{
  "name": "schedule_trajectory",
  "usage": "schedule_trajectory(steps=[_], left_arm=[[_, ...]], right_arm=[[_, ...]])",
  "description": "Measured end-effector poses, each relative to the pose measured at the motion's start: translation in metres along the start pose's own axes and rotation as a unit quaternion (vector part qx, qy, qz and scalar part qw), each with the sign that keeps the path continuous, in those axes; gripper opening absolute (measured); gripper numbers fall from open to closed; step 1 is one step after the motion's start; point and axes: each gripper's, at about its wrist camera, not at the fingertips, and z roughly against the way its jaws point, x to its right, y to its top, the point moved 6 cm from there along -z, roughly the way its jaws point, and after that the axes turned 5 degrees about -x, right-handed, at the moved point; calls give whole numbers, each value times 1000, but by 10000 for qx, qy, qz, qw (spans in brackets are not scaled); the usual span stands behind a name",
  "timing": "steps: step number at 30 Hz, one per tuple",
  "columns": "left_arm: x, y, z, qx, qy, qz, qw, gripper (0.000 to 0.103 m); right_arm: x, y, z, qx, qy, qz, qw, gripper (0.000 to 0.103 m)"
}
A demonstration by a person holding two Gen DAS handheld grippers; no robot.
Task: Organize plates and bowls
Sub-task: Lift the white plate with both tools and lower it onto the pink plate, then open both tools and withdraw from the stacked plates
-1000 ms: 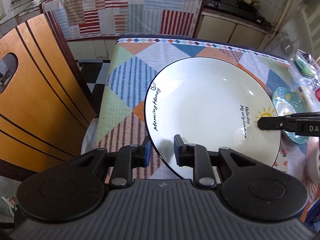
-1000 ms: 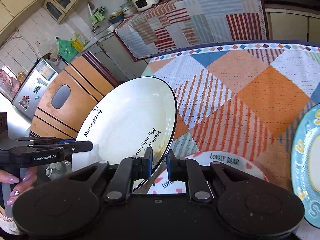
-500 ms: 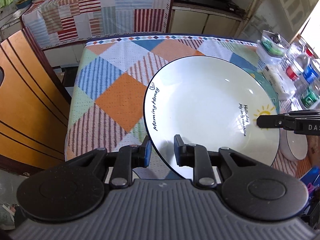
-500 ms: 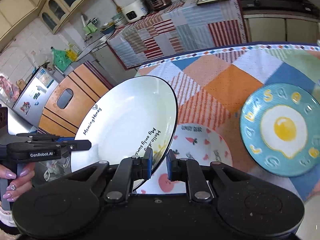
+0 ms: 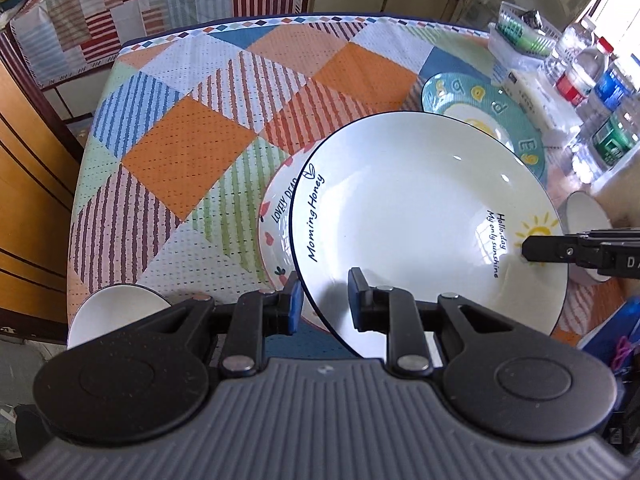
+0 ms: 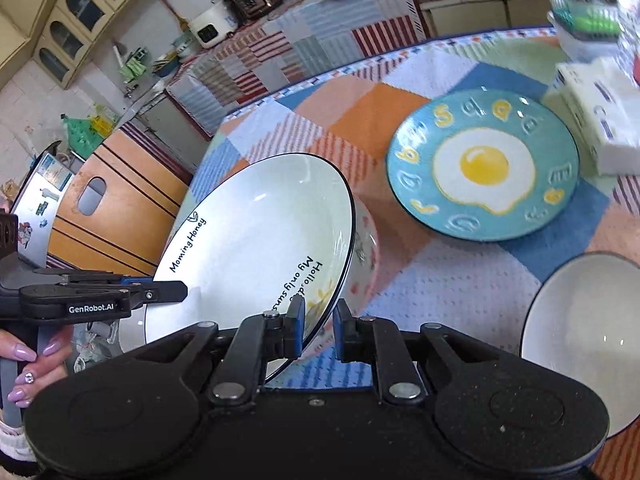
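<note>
left tongs: we had the left gripper (image 5: 322, 300) clamped on the near rim of the large white round ceramic plate with the dark blue rim line (image 5: 420, 216).
right tongs: the right gripper (image 6: 318, 330) was clamped on the opposite rim, by the sun print; its tip showed in the left view.
plate position: we held it between both grippers, in the air, tilted, over the white round plate with red hearts and "LOVELY" lettering (image 5: 276, 216). Whether the two plates touched, we could not tell.
neighbours: teal round plate with a fried-egg print (image 6: 484, 168) lay just beyond; one white bowl (image 6: 580, 340) sat near the right gripper, another white bowl (image 5: 108, 312) at the table's near corner.
surface: chequered patchwork tablecloth (image 5: 192, 136).
risk 1: thin rim grips on glazed ceramic; uneven motion of our two hands could twist the plate out of the pads.
risk 2: lowering it tilted could land one edge first and chip the heart plate.
risk 3: releasing off-centre could leave the stack skewed.
</note>
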Motion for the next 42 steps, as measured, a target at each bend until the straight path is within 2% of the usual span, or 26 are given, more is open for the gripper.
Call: schedule_trajectory(steps=[8,17,25,35,42], left_arm=[[1,-1,-27,-170,164,0,9997,22],[-12,-2,-42,-450,140,266,9985,22],[-16,2,-46,-526,194,265,9981,23],[-15,9,-54,-662,673,39,9955,23],[-18,12,-46,-613,511,188,9966,23]], right_arm=[[18,-7,-26,-198,-73,-130,9997,18],[12,0,-42,-528,-310,-21,9981,18],[9,7,-50,-579,-485,14,9971,19],[-12,5,-64,-491,-1273,831,9872,25],[-15,7,-66,-456,-1673,994,9798,28]])
